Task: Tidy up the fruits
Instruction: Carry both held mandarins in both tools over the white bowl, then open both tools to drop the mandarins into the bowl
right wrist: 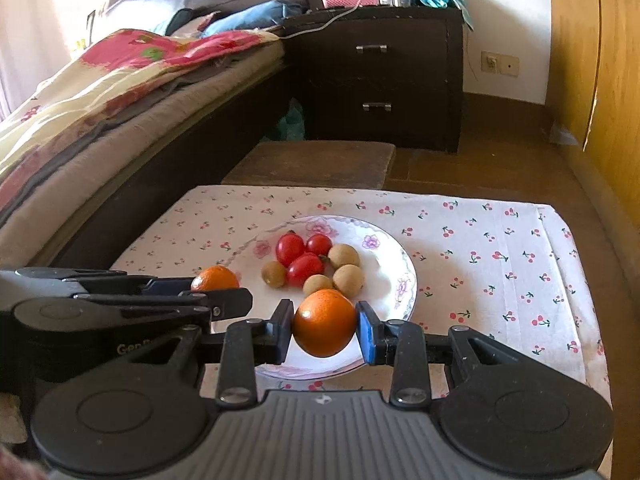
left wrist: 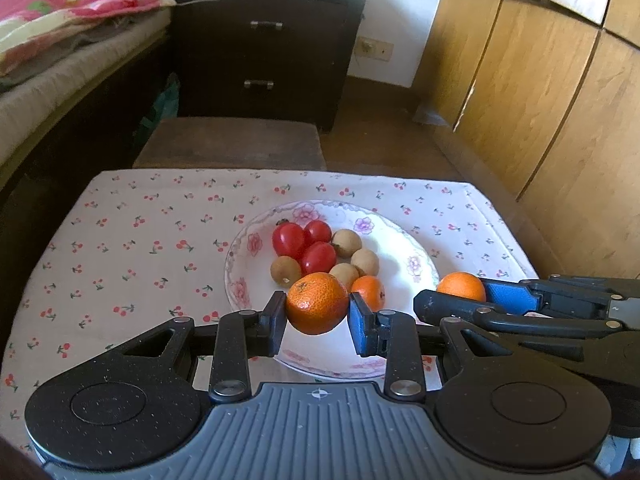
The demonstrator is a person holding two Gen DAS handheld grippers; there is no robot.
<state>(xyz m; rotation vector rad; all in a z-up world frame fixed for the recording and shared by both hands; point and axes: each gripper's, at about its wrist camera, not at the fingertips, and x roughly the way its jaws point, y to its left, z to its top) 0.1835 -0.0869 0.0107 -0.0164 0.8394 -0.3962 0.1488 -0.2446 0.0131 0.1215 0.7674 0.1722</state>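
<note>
My left gripper [left wrist: 317,322] is shut on a large orange [left wrist: 316,300], held above the near rim of a flowered white plate [left wrist: 240,252]. On the plate lie three red cherry tomatoes [left wrist: 289,239], several brown longans [left wrist: 285,271] and a small orange [left wrist: 370,292]. My right gripper [right wrist: 325,338] is shut on a second orange [right wrist: 325,320] over the plate's [right wrist: 405,268] near edge. Each gripper shows in the other's view: the right gripper [left wrist: 466,300] with its orange [left wrist: 461,285], the left gripper [right wrist: 212,290] with its orange [right wrist: 215,277].
A cherry-print cloth [left wrist: 132,248] covers the low table. Beyond its far edge stands a brown wooden stool [left wrist: 232,144], then a dark two-drawer nightstand [left wrist: 260,52]. A bed [right wrist: 100,120] with bedding runs along the left. Wooden wardrobe panels [left wrist: 540,100] line the right.
</note>
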